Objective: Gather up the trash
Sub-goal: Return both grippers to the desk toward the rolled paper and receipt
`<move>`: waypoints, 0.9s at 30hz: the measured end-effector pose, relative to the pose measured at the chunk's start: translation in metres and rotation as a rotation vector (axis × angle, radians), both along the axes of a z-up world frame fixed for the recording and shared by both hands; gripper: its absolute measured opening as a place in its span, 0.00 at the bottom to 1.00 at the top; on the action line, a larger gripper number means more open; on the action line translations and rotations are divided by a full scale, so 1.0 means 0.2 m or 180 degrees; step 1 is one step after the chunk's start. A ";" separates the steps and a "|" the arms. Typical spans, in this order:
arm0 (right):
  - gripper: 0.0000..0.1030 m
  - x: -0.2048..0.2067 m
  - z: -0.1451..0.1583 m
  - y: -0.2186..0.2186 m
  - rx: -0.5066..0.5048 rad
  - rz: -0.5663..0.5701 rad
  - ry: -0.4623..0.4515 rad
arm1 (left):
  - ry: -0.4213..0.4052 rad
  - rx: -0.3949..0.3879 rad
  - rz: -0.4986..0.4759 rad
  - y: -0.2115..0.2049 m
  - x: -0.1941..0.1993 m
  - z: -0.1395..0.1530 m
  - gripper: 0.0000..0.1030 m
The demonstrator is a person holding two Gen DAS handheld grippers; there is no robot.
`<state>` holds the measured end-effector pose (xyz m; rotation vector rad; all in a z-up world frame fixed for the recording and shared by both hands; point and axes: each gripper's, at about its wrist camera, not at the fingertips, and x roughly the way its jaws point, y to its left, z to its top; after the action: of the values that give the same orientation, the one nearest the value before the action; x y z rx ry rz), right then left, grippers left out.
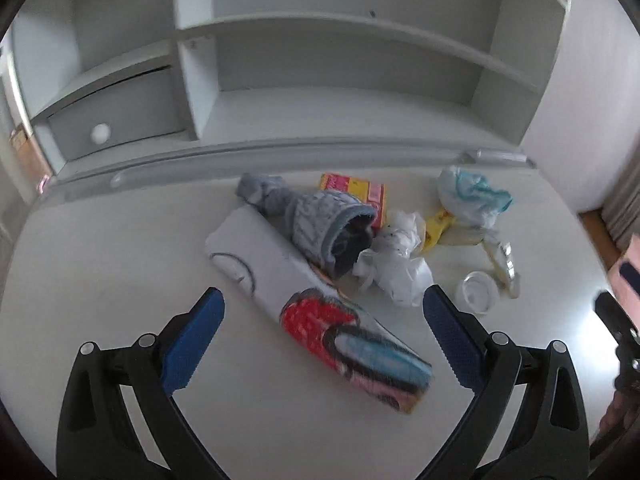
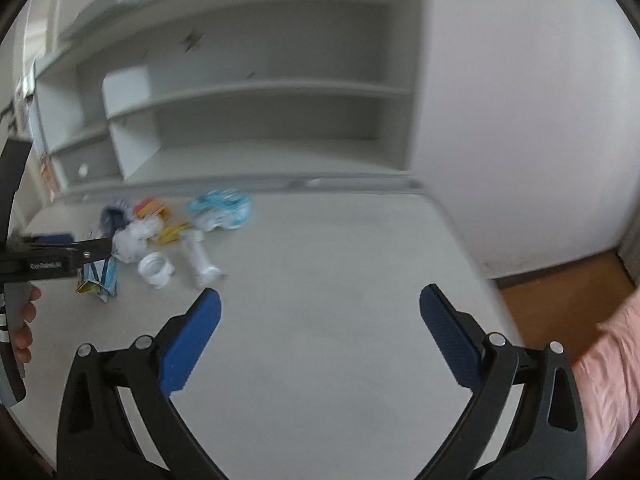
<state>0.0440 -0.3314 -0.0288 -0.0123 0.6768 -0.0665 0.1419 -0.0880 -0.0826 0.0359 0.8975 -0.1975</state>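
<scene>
While angled down over the trash pile [image 1: 360,240], left hand-held gripper [image 1: 320,344] spread wide, right hand-held gripper [image 2: 320,344] likewise, both empty.

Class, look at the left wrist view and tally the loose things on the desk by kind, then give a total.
Rolled printed wrapper: 1
Grey sock: 1
Red-and-yellow packet: 1
Crumpled white bags: 2
Yellow wrapper: 1
White cap: 1
Clear wrapper: 1
Total: 8
</scene>
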 end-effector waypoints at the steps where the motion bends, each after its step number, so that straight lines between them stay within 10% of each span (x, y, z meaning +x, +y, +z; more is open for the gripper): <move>1: 0.93 0.04 0.01 0.05 -0.0075 0.0051 0.0062 | 0.0016 0.0042 0.0001 -0.04 -0.01 -0.01 0.94; 16: 0.93 0.41 -0.15 0.35 -0.0478 0.0750 0.0647 | 0.0077 0.0230 0.0121 0.31 0.03 -0.08 0.94; 27: 0.95 0.51 -0.18 0.28 0.0070 0.0754 0.0863 | 0.0082 0.0251 0.0147 0.36 0.06 -0.08 0.94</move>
<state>0.1465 -0.2756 -0.0649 -0.0813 0.9426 0.1735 0.1546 -0.0160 -0.0979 0.0859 0.9306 -0.1196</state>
